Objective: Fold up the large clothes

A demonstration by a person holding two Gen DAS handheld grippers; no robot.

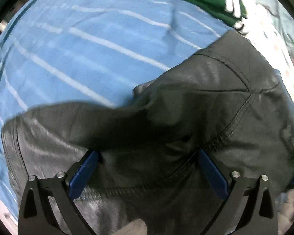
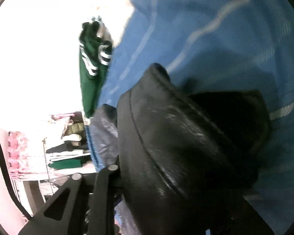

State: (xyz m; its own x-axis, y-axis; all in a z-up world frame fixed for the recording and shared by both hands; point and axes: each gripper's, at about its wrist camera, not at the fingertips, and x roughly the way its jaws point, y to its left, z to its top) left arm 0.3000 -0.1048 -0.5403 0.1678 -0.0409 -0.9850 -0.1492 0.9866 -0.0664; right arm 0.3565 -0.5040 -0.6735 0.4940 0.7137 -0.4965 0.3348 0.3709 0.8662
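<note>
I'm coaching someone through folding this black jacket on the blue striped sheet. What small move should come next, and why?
Probably close the left gripper on the black leather-like jacket. Its blue fingers stand apart with a dark fold of the garment between them, so nothing is pinched there yet. The jacket lies bunched on the blue striped sheet. The right gripper's fingertips are hidden under the fabric, so its grip cannot be judged.

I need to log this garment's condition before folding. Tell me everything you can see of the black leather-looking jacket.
The black jacket looks like glossy leather, with stitched seams and a soft sheen. It lies crumpled on the blue striped sheet, one flap folded over. The left gripper stands open over it, its blue fingers against the cloth. In the right wrist view it bunches over the right gripper, whose fingertips it hides.
</note>
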